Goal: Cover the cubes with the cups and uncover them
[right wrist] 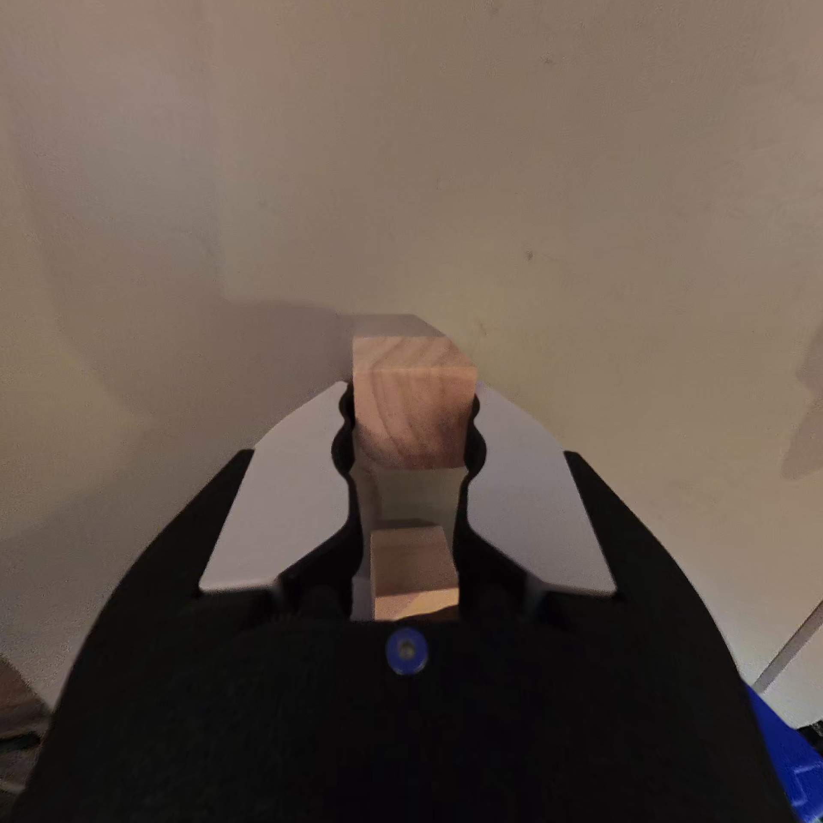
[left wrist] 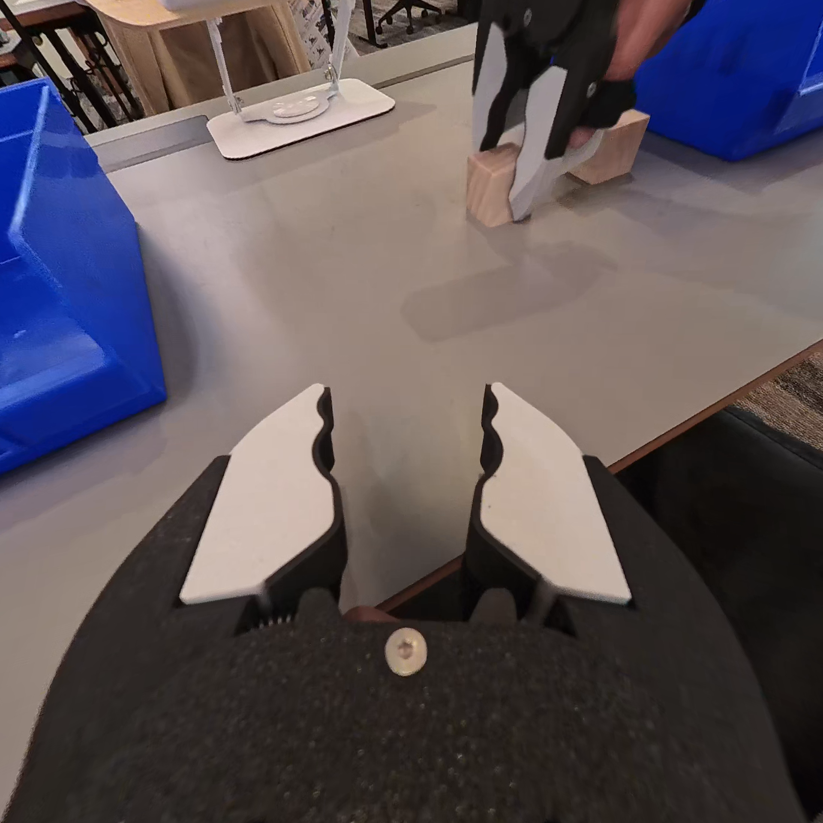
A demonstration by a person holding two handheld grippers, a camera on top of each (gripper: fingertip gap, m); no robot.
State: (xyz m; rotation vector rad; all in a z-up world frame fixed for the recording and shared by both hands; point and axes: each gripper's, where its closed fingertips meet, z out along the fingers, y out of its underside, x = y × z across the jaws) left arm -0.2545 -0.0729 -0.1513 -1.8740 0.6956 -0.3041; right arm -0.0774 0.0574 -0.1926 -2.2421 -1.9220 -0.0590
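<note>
A pale wooden cube (left wrist: pixel 487 191) stands on the grey table (left wrist: pixel 356 267) at the far right. My right gripper (left wrist: pixel 503 182) comes down on it, one finger on each side, with the near fingertip at the table top. In the right wrist view the cube (right wrist: pixel 409 423) sits between the pads of the right gripper (right wrist: pixel 412 392), touching both. A second wooden block (left wrist: pixel 617 147) lies just behind it and also shows low between the fingers in the right wrist view (right wrist: pixel 412 574). My left gripper (left wrist: pixel 409 401) is open and empty over the table's near edge. No cup is in view.
A blue bin (left wrist: pixel 67 289) stands at the left and another blue bin (left wrist: pixel 735 75) at the far right behind the blocks. A white stand base (left wrist: pixel 303 120) sits at the back. The table's near edge (left wrist: pixel 712 401) runs diagonally at the right.
</note>
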